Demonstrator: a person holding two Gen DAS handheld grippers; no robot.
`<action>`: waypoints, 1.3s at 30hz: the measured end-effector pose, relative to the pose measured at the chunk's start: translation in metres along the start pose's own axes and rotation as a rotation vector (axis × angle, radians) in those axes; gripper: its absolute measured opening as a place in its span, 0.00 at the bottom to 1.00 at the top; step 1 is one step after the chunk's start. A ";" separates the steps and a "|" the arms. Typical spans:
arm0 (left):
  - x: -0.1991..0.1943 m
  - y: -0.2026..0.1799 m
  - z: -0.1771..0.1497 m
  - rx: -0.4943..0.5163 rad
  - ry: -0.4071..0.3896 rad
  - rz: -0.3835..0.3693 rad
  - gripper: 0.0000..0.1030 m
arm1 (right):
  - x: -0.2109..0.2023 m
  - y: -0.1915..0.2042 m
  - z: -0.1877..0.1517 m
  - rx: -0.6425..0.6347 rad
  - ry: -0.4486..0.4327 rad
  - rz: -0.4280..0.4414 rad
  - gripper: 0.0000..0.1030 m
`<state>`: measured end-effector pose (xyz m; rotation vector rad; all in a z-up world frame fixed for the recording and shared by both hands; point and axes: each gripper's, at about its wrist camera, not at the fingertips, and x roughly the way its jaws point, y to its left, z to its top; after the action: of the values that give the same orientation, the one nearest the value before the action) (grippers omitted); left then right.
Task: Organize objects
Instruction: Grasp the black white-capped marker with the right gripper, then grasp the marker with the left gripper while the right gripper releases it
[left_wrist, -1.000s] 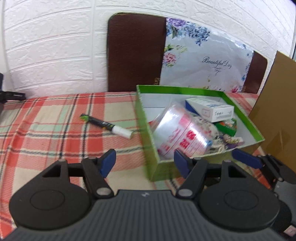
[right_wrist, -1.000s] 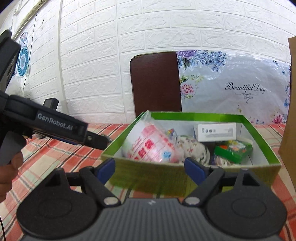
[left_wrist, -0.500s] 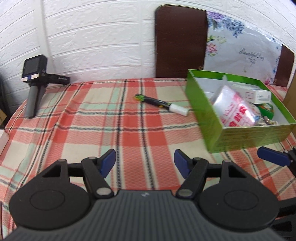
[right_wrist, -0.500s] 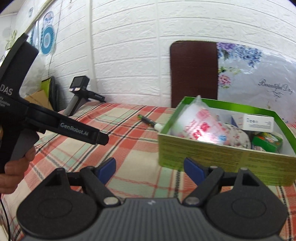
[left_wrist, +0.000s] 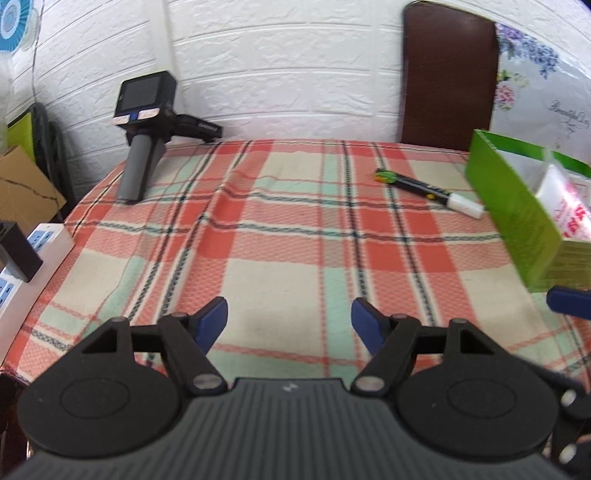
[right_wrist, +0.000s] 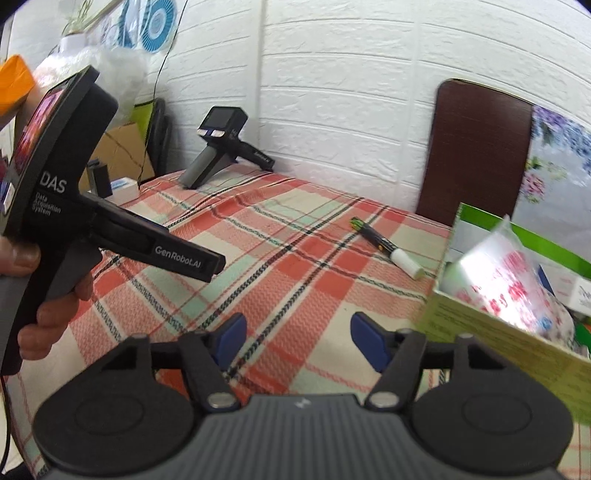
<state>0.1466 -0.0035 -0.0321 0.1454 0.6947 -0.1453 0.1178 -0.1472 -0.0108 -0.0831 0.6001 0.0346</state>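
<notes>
A black marker pen (left_wrist: 428, 188) with a white cap and green tail lies on the plaid tablecloth (left_wrist: 280, 258), just left of the green box (left_wrist: 517, 206). The right wrist view shows the same pen (right_wrist: 384, 245) and the box (right_wrist: 498, 332), which holds a clear printed plastic bag (right_wrist: 506, 280) and small cartons. My left gripper (left_wrist: 289, 319) hovers over bare cloth, its jaws opening with nothing between them. My right gripper (right_wrist: 300, 338) is near the box's left corner, its jaws closing on nothing. A hand (right_wrist: 48, 325) holds the left gripper's handle (right_wrist: 74, 206).
A spare handheld gripper device (left_wrist: 147, 133) stands at the table's far left corner. A white power strip (left_wrist: 33, 251) and a cardboard box (left_wrist: 26, 192) sit beyond the left edge. A brown chair back (left_wrist: 447, 74) and a floral bag (right_wrist: 554, 162) lean on the white brick wall.
Both views have swung left, away from the green box, which now sits at the right edge. The spare device and the table's left side came into view. The right jaws have narrowed.
</notes>
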 end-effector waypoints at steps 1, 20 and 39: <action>0.004 0.004 -0.002 -0.006 0.000 0.013 0.74 | 0.005 0.000 0.004 -0.008 0.010 0.004 0.55; 0.031 0.042 -0.031 -0.088 -0.126 0.028 0.92 | 0.199 -0.087 0.114 -0.080 0.499 -0.156 0.55; 0.030 0.041 -0.033 -0.093 -0.124 0.024 0.93 | 0.113 -0.021 0.054 -0.066 0.368 0.145 0.18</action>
<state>0.1566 0.0401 -0.0730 0.0551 0.5746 -0.0983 0.2429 -0.1625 -0.0285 -0.1105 0.9723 0.1827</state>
